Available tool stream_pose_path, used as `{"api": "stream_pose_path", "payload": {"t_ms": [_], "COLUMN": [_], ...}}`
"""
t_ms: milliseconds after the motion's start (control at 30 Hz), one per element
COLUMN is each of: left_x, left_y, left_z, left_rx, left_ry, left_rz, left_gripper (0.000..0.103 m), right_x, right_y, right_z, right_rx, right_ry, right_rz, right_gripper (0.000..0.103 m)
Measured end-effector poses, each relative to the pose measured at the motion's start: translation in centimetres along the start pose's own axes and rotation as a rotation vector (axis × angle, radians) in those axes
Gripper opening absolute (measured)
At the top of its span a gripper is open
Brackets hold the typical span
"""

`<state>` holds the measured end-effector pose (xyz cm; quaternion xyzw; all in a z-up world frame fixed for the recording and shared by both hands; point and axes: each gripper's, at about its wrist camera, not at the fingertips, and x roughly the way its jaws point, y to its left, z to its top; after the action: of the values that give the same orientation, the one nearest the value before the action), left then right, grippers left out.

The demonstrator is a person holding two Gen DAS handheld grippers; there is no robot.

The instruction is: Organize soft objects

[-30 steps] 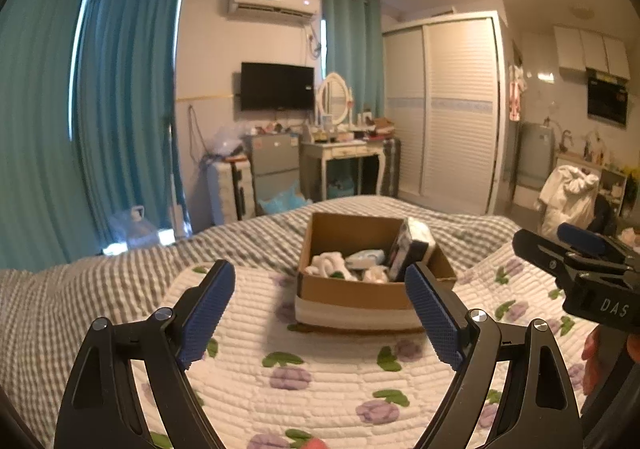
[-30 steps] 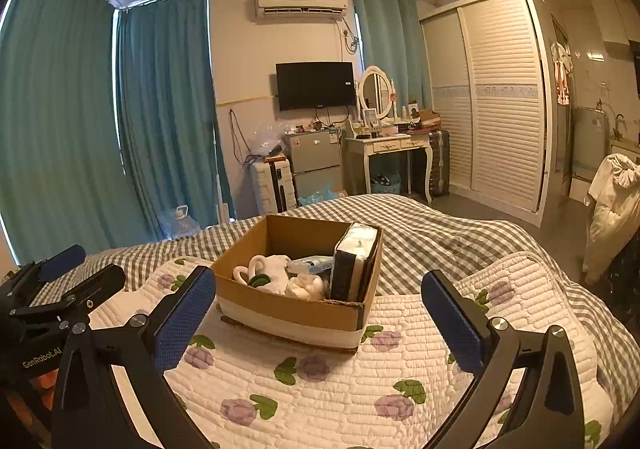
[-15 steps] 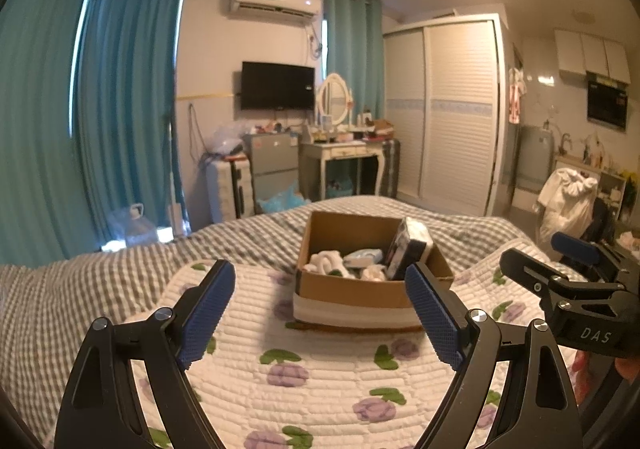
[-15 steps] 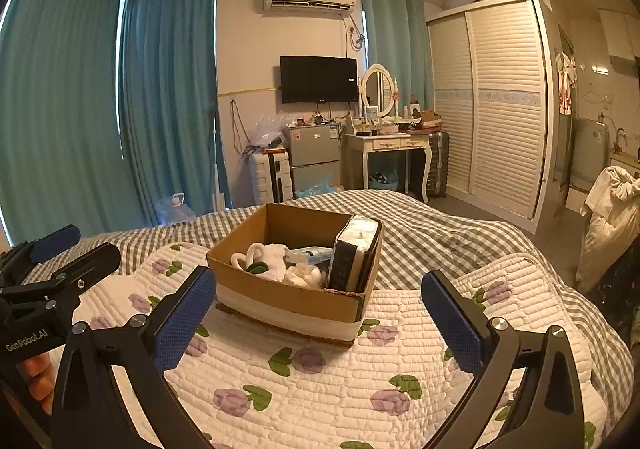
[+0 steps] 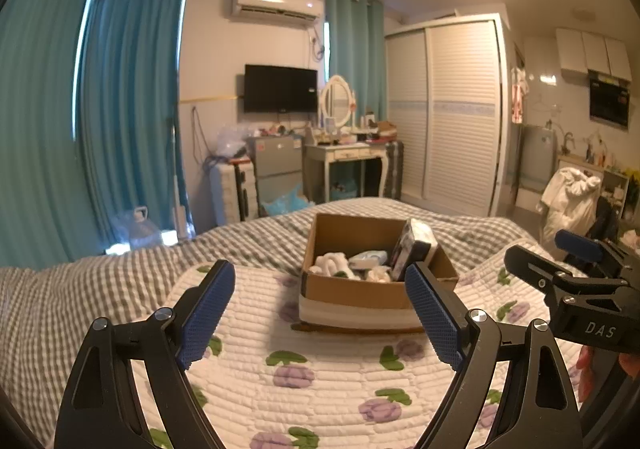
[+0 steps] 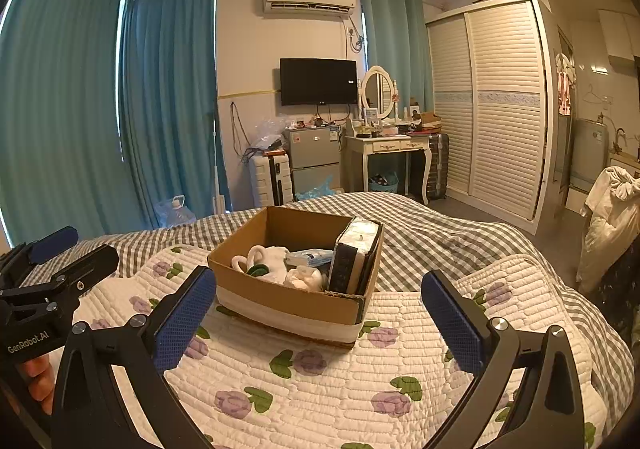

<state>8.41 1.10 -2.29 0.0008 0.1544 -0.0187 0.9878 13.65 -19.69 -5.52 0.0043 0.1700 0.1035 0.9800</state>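
Left gripper (image 5: 320, 313) nearest, jaws spread wide, nothing held, above floral quilt (image 5: 332, 381). Right gripper (image 6: 320, 313) likewise spread, nothing held. Cardboard box (image 6: 288, 299) ahead on quilt, apart from both grippers. Inside box: white soft items (image 6: 272, 263), tissue pack (image 6: 354, 253) upright against right wall. Checked blanket (image 6: 432, 233) beyond.

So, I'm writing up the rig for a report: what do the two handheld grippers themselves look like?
Both match: left gripper and right gripper have black frames with triangular cut-outs, silver screws and textured blue pads on the fingers. From the side, one body reads "GenRobot.AI", the other "DAS". No cables or sleeves show, only bare fingertips.
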Motion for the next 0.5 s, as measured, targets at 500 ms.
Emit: {"api": "stream_pose_path", "payload": {"t_ms": [500], "left_x": [0.05], "left_y": [-0.25], "left_z": [-0.22], "left_rx": [0.012], "left_ry": [0.019], "left_rz": [0.001], "left_gripper": [0.088], "right_x": [0.32], "right_y": [0.07], "right_z": [-0.21], "right_rx": [0.01], "right_ry": [0.02], "right_rz": [-0.002], "right_gripper": [0.103]}}
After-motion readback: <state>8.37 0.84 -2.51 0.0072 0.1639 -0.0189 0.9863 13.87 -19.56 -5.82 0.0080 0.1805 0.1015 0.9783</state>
